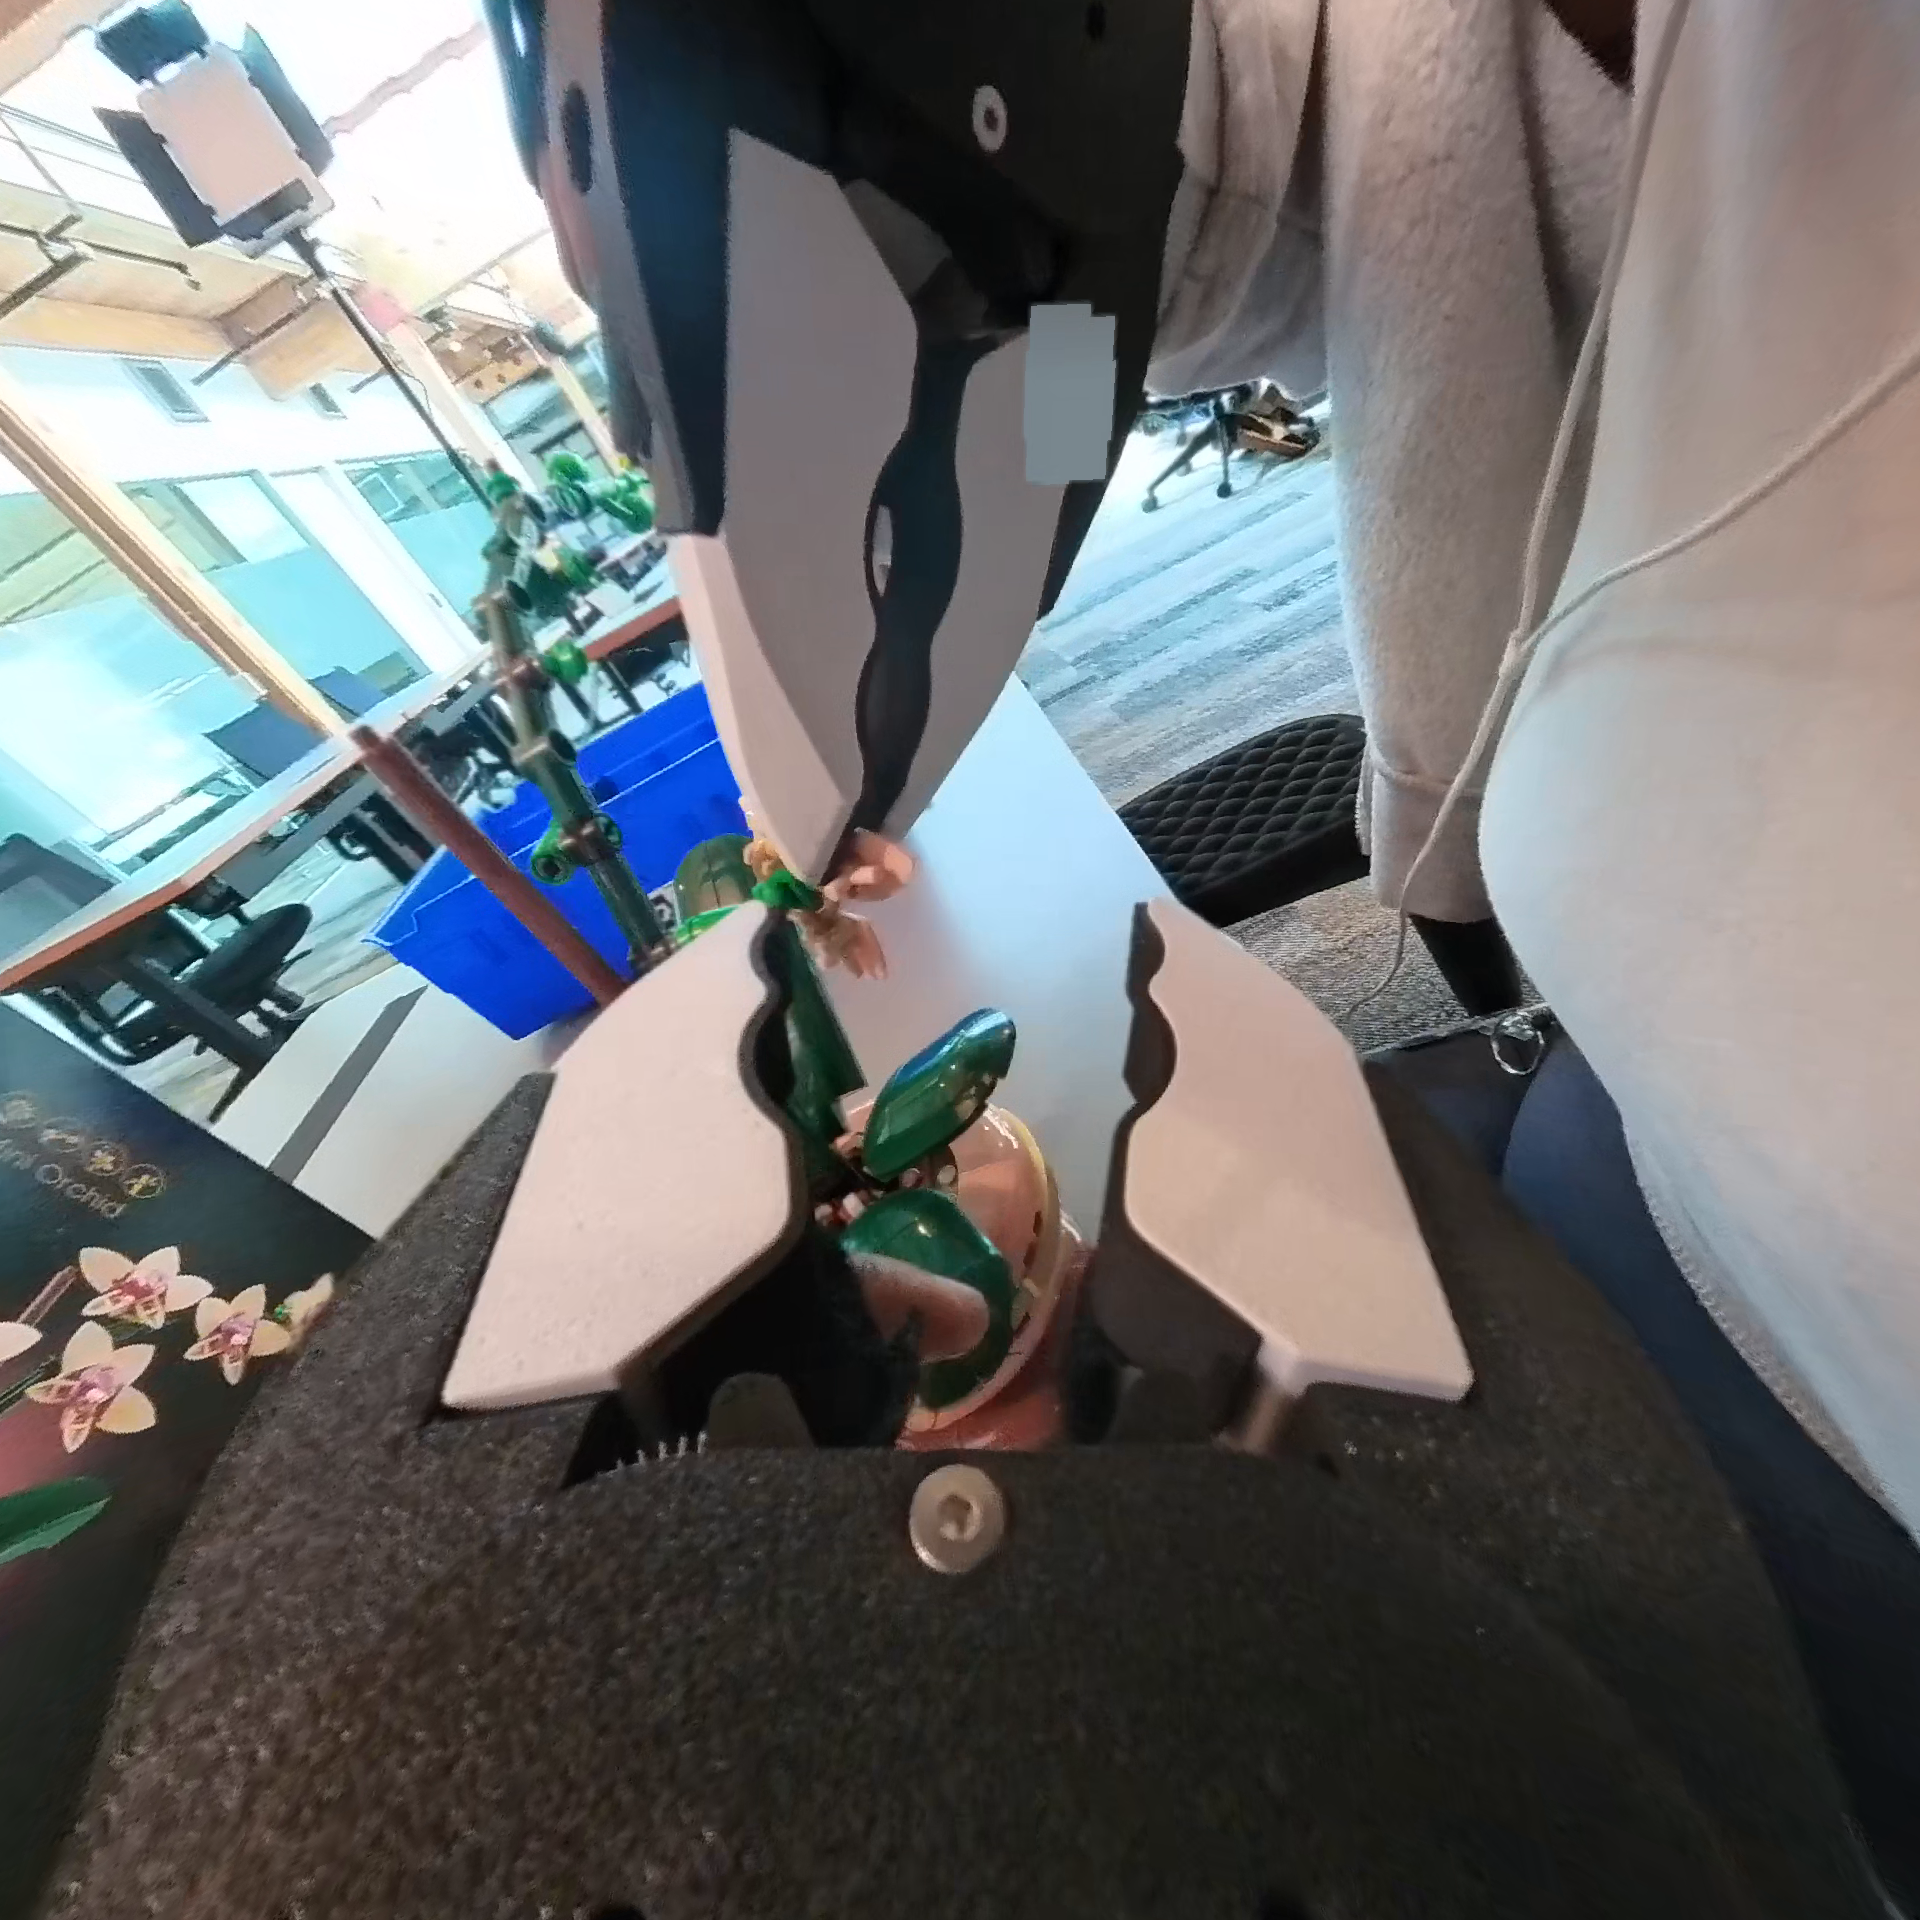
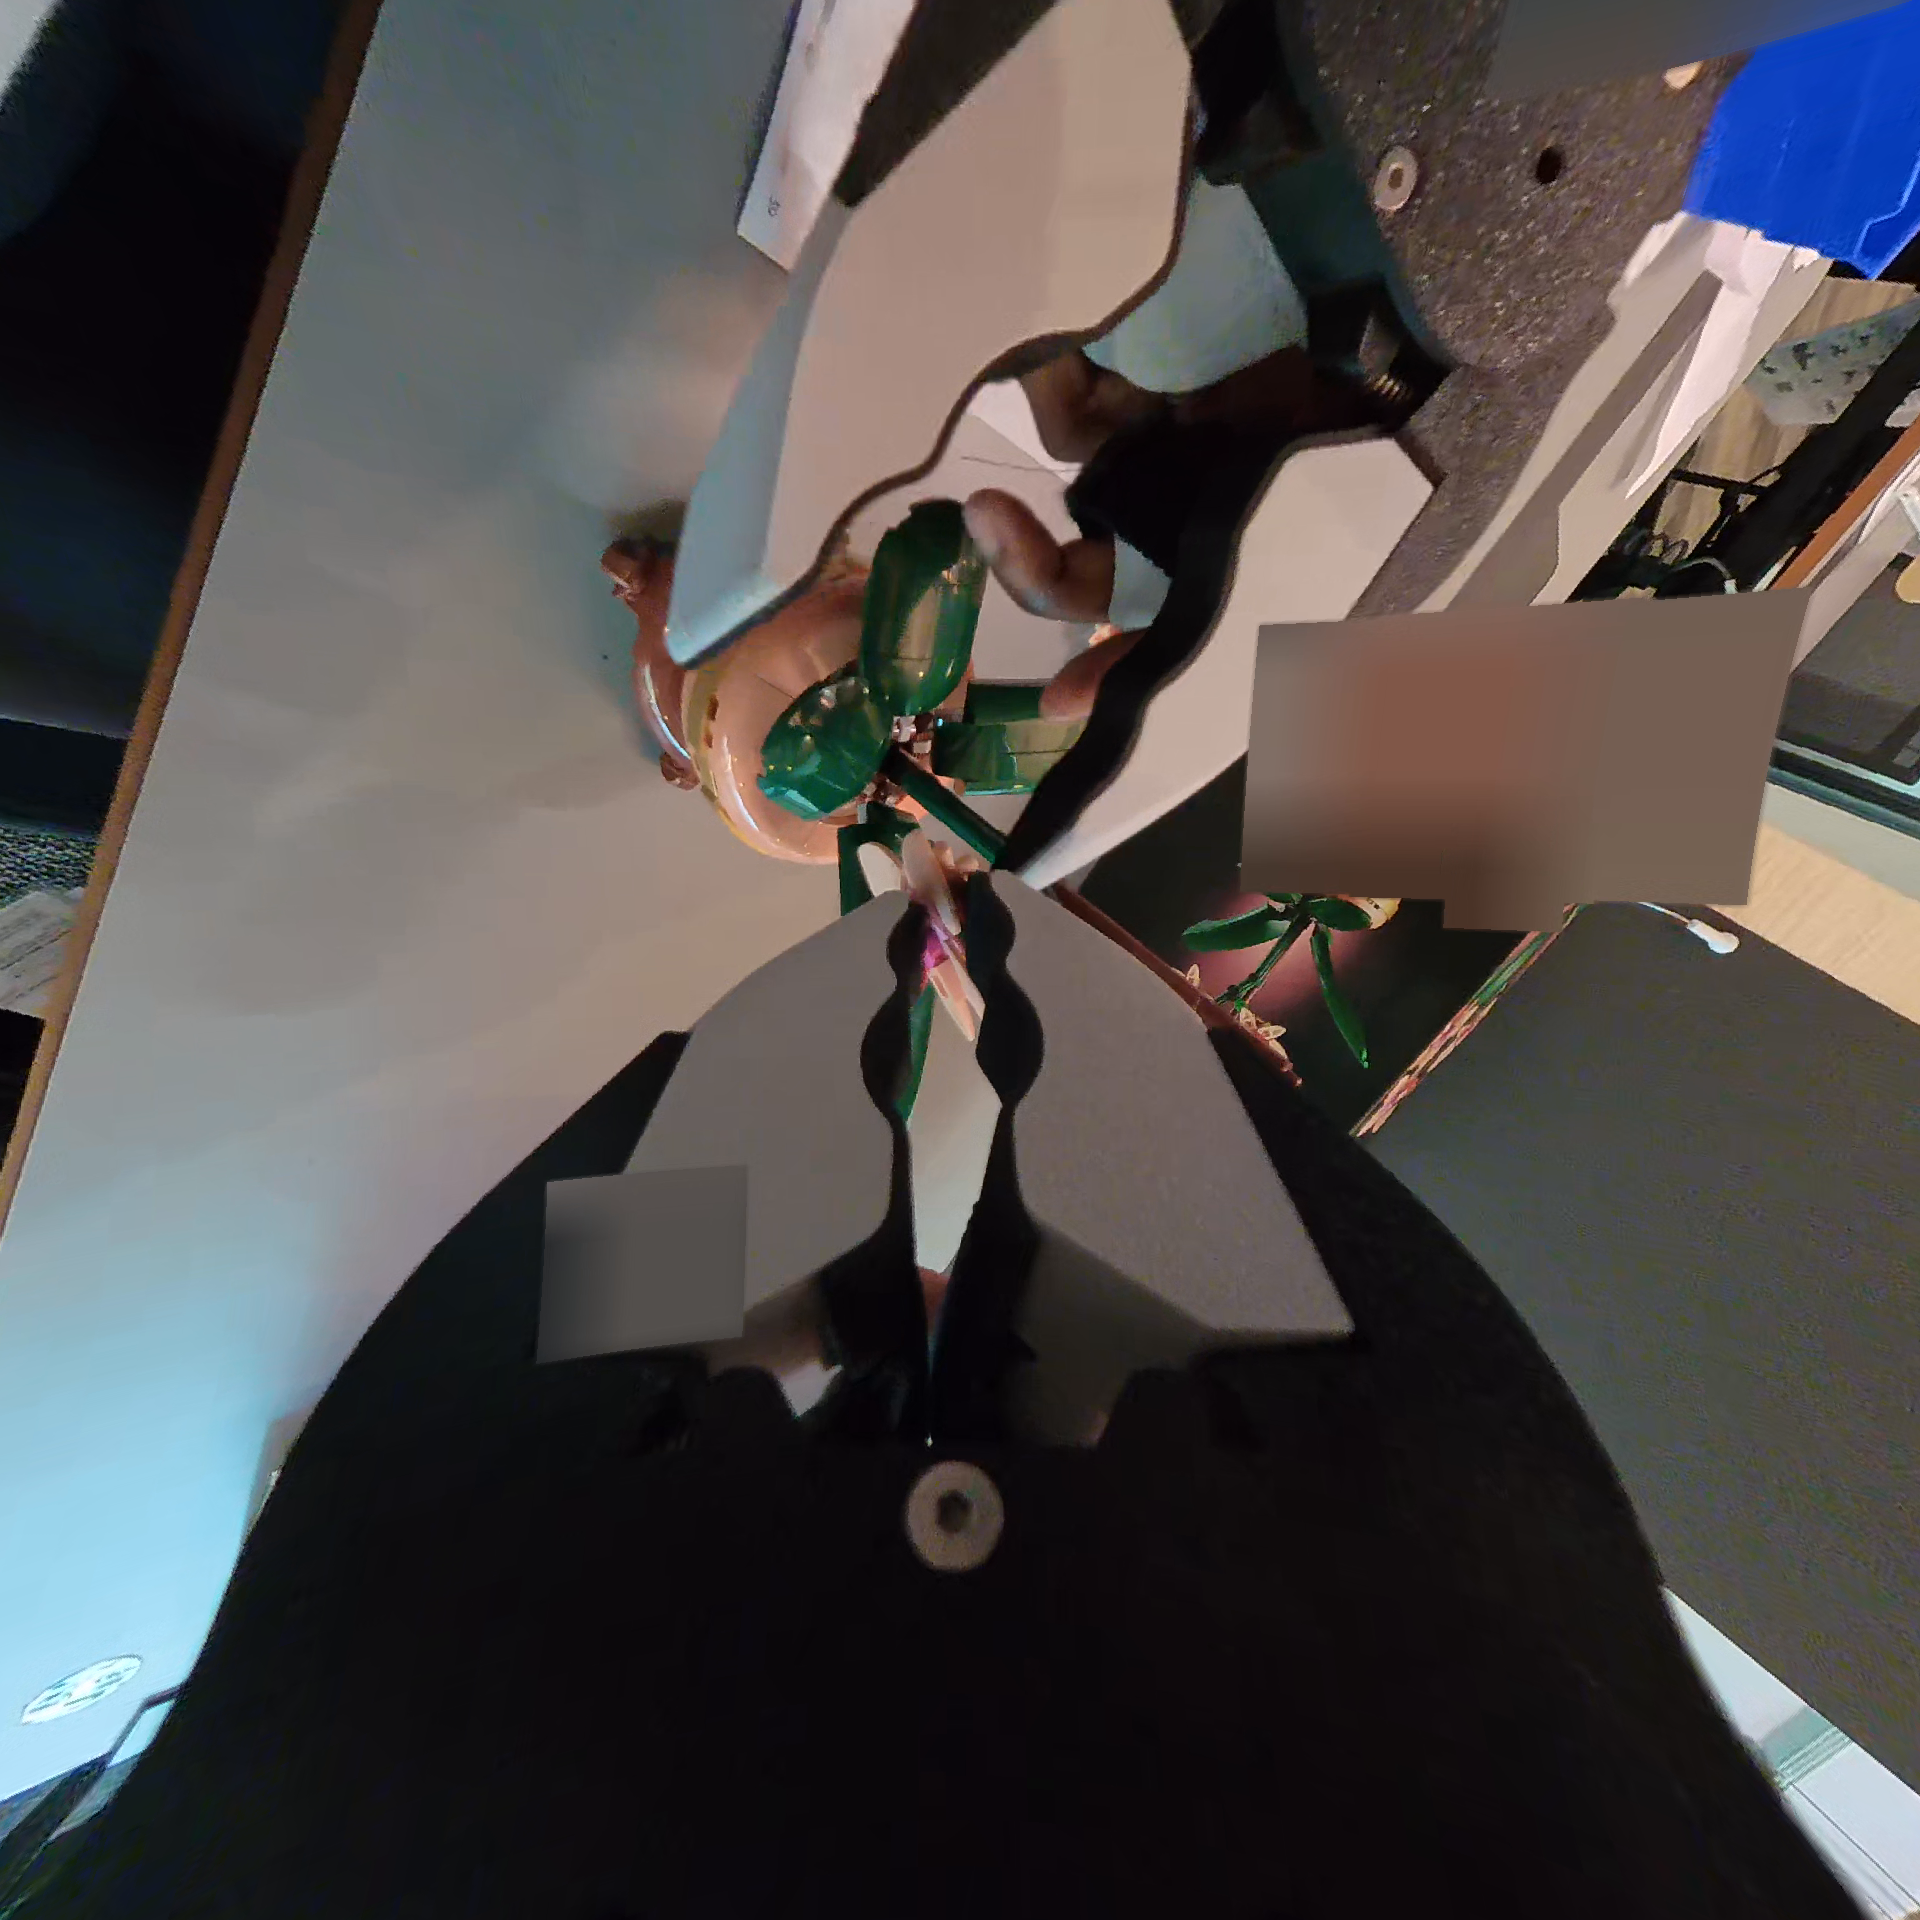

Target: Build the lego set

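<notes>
Left wrist view: the left gripper [image 1: 951, 997] has its jaws spread wide. Between them stands the orchid model [image 1: 935, 1174]: pink pot, green leaves, a green stem [image 1: 805, 997] rising just beside the inner edge of the left-hand jaw; whether they touch cannot be told. The right-hand jaw is apart from the model. The right gripper [image 1: 857, 831] comes down from above, jaws nearly together, pinching a pale pink flower [image 1: 857, 883] at its tips, just at the top of the stem. The model rests on a white table [image 1: 997, 831]. A dark box [image 1: 135, 1278] with printed flowers lies at left, a blue bin [image 1: 582, 862] beyond.

Right wrist view: the right gripper [image 2: 951, 894] has its jaws drawn in on the flower [image 2: 940, 935], held between the tips with a narrow gap behind. Directly past the tips sits the model [image 2: 831, 727] on the table [image 2: 468, 520]. The left gripper [image 2: 862, 748] straddles it, jaws apart, one over the pot rim, the other beside the stem [image 2: 951, 800]. A fingertip [image 2: 1008, 540] touches a leaf.
</notes>
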### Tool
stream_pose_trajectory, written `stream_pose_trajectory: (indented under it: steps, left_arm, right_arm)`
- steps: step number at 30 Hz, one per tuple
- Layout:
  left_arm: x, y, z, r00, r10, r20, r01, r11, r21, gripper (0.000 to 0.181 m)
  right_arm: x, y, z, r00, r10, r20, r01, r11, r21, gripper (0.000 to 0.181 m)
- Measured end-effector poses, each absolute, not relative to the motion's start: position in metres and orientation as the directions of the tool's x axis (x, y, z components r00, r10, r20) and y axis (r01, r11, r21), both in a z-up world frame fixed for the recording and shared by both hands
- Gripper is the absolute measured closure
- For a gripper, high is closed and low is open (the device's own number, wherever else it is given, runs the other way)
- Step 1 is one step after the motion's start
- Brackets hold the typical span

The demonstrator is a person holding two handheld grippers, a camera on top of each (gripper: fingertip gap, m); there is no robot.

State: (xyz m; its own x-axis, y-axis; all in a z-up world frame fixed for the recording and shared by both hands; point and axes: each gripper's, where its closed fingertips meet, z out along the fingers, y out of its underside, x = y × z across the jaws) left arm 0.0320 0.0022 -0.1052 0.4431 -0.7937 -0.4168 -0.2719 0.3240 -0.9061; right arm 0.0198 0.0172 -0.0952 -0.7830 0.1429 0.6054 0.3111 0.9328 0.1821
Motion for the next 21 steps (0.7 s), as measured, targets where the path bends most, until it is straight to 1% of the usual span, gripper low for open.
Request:
stream_pose_trajectory:
  steps: [5,9,12,16,17,18,19,21]
  left_arm:
    - [0.032,0.004,-0.106,0.448,-0.786,-0.426,-0.277,0.331,-0.902,0.119]
    - [0.031,0.006,-0.103,0.460,-0.783,-0.418,-0.257,0.333,-0.907,0.113]
    - [0.034,0.006,-0.105,0.459,-0.788,-0.410,-0.252,0.327,-0.911,0.112]
    - [0.036,0.003,-0.100,0.461,-0.813,-0.357,-0.191,0.302,-0.934,0.106]
    - [0.036,0.002,-0.096,0.469,-0.817,-0.335,-0.161,0.293,-0.942,0.109]
    - [0.035,0.002,-0.092,0.480,-0.817,-0.320,-0.137,0.291,-0.947,0.123]
    - [0.033,0.003,-0.090,0.486,-0.813,-0.321,-0.132,0.295,-0.946,0.134]
    - [0.026,0.008,-0.090,0.493,-0.784,-0.378,-0.186,0.329,-0.926,0.151]
  right_arm:
    - [0.019,0.019,-0.095,-0.778,0.147,0.610,0.318,0.930,0.182,0.174]
    - [0.018,0.020,-0.095,-0.774,0.153,0.615,0.325,0.929,0.177,0.174]
    - [0.018,0.022,-0.095,-0.772,0.157,0.616,0.330,0.927,0.176,0.174]
    - [0.018,0.023,-0.095,-0.770,0.156,0.618,0.330,0.927,0.177,0.174]
    - [0.018,0.022,-0.095,-0.770,0.155,0.619,0.327,0.929,0.174,0.174]
    - [0.017,0.022,-0.094,-0.770,0.152,0.620,0.325,0.929,0.176,0.174]
    - [0.017,0.022,-0.095,-0.771,0.153,0.618,0.325,0.929,0.176,0.174]
    - [0.017,0.022,-0.095,-0.771,0.154,0.618,0.322,0.931,0.171,0.174]
